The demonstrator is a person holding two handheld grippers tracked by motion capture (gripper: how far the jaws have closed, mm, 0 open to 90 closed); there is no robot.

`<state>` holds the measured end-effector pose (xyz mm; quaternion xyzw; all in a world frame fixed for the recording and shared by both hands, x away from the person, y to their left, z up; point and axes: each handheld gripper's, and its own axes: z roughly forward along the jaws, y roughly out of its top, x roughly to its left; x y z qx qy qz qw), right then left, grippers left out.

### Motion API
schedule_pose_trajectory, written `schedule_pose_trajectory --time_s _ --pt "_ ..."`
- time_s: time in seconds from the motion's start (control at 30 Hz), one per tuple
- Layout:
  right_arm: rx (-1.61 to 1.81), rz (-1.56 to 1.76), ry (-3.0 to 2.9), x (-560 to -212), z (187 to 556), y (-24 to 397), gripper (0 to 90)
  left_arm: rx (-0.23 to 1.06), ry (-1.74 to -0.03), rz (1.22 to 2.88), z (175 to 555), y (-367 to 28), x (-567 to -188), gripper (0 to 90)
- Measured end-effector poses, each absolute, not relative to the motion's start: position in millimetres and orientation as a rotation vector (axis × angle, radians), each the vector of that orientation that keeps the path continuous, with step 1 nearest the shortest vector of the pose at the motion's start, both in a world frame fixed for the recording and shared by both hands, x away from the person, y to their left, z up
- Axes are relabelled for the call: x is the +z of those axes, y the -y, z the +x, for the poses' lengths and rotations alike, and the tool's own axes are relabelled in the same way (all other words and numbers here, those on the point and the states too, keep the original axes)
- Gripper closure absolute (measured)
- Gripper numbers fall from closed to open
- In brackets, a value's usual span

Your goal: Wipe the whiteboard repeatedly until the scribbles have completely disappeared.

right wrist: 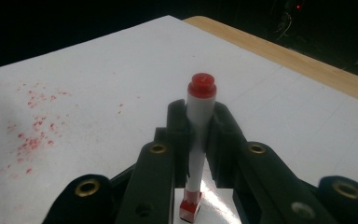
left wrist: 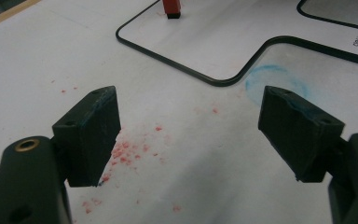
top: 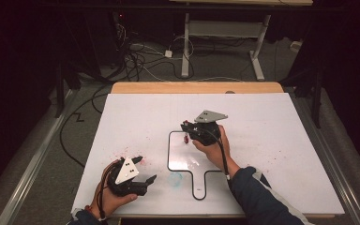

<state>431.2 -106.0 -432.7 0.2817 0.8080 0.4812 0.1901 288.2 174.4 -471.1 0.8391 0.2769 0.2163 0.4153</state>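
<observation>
Red marker (right wrist: 199,135) clamped upright (tip down) in right tool (right wrist: 199,140).

1. Left gripper (top: 143,169): black body, grey three-cornered plate, orange-and-black cable.
2. Right gripper (top: 185,125): black, grey plate, black cable.
3. Jaws: brass-ringed screw holes.
4. Sleeve (top: 258,199): dark blue, pale trim.

Glossy white board (top: 183,161) on matt paper-like sheet (top: 262,140) — pale wood table edge (top: 197,87).

marker (right wrist: 199,140) middle hidden between jaws, tip perhaps touching board
</observation>
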Motion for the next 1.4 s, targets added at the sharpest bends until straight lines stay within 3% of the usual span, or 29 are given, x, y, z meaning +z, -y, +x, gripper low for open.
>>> schedule_pose_trajectory --time_s 0.6,1.07,1.4 --pt "1.178 0.839 -2.150 -429 443 169 81.4 0.544 -0.695 2.115 288 -174 -471 19.9" --pt "1.337 0.841 -2.253 -430 431 153 81.4 0.548 -0.695 2.106 288 -175 -470 19.9" --pt "1.189 0.936 -2.186 -423 431 186 81.4 0.551 -0.694 2.114 288 -173 -470 19.9"
